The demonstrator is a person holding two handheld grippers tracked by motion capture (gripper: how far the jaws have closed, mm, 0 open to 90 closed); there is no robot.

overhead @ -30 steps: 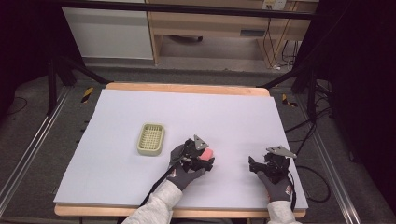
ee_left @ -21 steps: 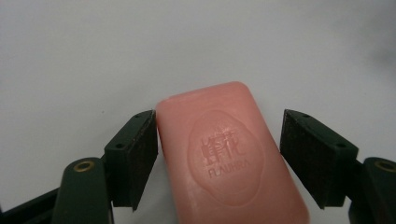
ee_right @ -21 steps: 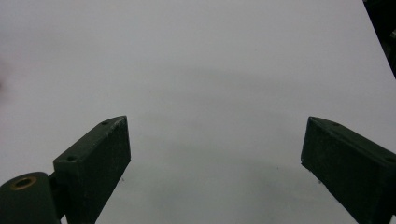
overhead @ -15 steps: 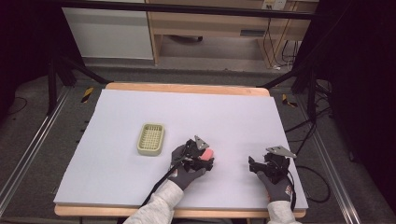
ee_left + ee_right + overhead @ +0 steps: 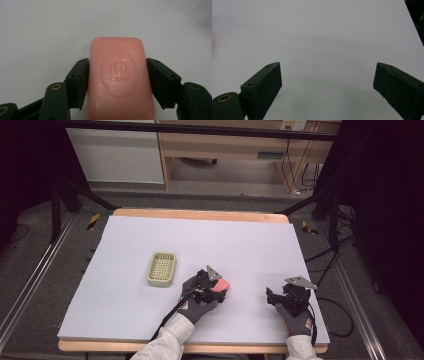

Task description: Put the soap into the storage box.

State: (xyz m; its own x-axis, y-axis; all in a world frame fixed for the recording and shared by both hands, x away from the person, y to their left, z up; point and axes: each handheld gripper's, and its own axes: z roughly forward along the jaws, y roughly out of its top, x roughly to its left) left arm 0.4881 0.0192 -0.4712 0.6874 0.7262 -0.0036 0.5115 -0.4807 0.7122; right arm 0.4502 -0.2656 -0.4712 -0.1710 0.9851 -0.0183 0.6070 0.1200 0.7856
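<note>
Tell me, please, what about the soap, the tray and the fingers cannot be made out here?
- Soap: near end cut off by the bottom edge, left gripper view; in the high view the left gripper covers most of it.
- Tray: too small in the high view to tell what it holds.

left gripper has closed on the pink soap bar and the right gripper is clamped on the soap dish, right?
Not quite. The left gripper has just been closing and its fingers press the pink soap bar, but the right gripper is open with nothing between its fingers, as the right gripper view shows. The soap dish sits apart on the table.
</note>
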